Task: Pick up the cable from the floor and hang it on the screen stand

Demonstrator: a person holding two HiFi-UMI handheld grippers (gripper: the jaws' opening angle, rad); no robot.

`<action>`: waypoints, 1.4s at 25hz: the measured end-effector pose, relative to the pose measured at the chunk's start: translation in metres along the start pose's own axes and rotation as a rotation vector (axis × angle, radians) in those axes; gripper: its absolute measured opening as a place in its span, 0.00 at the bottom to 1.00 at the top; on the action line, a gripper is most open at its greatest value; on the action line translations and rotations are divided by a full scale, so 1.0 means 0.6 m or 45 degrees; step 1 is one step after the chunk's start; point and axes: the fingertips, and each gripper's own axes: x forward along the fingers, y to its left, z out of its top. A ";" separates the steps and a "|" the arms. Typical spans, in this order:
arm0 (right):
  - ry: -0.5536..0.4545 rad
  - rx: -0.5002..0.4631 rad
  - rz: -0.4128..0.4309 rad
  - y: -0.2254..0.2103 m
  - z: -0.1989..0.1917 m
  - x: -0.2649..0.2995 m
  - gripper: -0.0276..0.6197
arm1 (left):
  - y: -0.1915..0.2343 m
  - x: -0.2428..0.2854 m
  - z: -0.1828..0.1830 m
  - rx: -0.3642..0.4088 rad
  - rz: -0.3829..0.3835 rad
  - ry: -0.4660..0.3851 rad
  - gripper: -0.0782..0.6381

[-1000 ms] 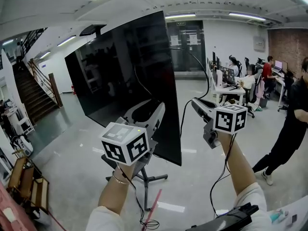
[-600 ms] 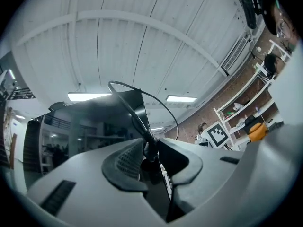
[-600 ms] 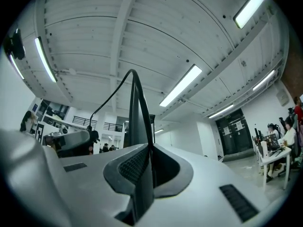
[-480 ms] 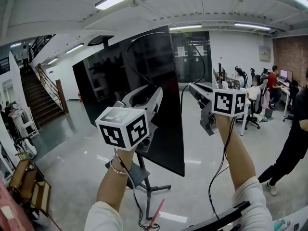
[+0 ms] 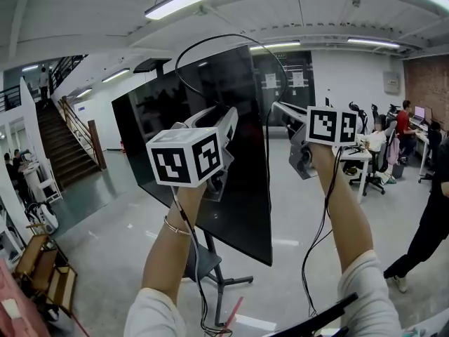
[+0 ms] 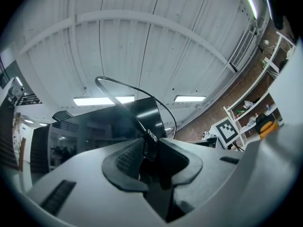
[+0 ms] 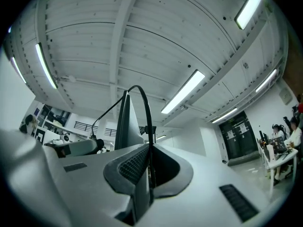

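My left gripper (image 6: 149, 150) clamped on the cable (image 5: 210, 38), my right gripper (image 7: 150, 167) pinching it too, its loop arching between them near the screen (image 5: 210, 160) top.

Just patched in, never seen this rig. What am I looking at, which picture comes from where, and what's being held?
There is no robot: a person holds a hand-held claw in each hand. The wide picture comes from a camera on the person's head. The other two come from cameras riding on each claw, looking along its jaws. The left claw and right claw are each shut on a black cable, which arcs between them near the top of a large dark screen on a floor stand. It is not yet hung.
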 end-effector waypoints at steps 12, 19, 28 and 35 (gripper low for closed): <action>0.122 0.036 0.004 -0.027 -0.097 0.021 0.09 | 0.031 0.000 -0.099 -0.036 0.084 0.131 0.25; 0.154 -0.076 -0.023 -0.016 -0.137 0.022 0.09 | 0.024 -0.013 -0.145 0.013 0.104 0.168 0.25; 0.108 -0.113 -0.020 -0.013 -0.160 0.013 0.10 | 0.020 -0.022 -0.172 0.031 0.111 0.148 0.25; 0.097 -0.107 0.001 -0.009 -0.176 -0.001 0.10 | 0.017 -0.037 -0.183 -0.006 0.104 0.105 0.29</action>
